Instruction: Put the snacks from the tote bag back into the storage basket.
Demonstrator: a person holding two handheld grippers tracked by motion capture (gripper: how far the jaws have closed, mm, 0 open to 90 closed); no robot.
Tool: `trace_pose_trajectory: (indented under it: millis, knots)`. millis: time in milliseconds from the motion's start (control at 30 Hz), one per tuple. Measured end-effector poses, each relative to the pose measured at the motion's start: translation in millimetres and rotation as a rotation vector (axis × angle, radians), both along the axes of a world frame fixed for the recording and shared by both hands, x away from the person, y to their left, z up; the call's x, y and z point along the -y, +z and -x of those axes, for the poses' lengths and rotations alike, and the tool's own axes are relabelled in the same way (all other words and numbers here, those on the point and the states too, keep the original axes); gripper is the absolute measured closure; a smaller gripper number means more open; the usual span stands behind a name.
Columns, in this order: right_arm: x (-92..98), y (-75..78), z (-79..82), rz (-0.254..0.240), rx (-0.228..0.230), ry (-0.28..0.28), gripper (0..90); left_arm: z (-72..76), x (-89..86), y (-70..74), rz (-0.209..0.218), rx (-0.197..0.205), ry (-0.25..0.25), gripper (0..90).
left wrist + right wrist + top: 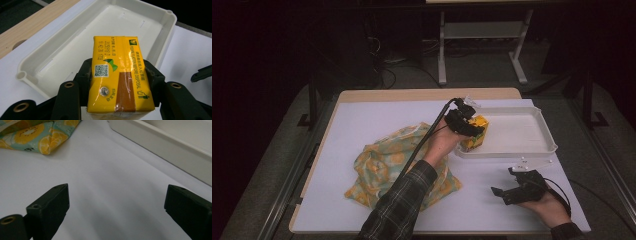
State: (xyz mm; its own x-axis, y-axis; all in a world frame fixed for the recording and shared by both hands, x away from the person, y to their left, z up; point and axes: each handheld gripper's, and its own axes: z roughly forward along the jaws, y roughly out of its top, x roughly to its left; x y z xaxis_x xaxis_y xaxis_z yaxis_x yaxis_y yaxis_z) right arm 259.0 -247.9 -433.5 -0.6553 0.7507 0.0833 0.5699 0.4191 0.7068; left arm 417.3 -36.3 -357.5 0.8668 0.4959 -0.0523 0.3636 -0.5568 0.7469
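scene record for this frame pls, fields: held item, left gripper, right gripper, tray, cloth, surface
held item: yellow drink carton, printed side up
left gripper: left gripper shut on the carton, jaws on its two sides, over the tray's near corner
right gripper: right gripper open, nothing between jaws, low over the mat beside the tray
tray: white tray, nothing inside it as far as visible
cloth: fruit-print cloth, crumpled on the mat
surface: white mat on a wooden table
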Motion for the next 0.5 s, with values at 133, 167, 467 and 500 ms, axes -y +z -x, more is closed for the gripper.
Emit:
trace_pose_trajectory:
  millis: [133,167,467,500]
  knots:
    - [-0.4,0.2,0.2,-0.002,-0.004,-0.002,5.5,-0.7,0.4,-4.8,-0.008,-0.006,0.003,51.3]
    - [-0.6,0.4,0.4,-0.003,-0.007,-0.004,5.5,-0.9,0.3,-5.8,-0.010,-0.009,0.001,51.3]
    - [-0.4,0.2,0.2,0.000,-0.006,-0.001,5.5,-0.9,0.2,-13.7,-0.026,-0.019,0.002,51.2]
    - [-0.1,0.0,0.0,0.001,-0.002,0.002,5.5,0.0,0.3,-15.6,-0.029,-0.026,0.006,51.2]
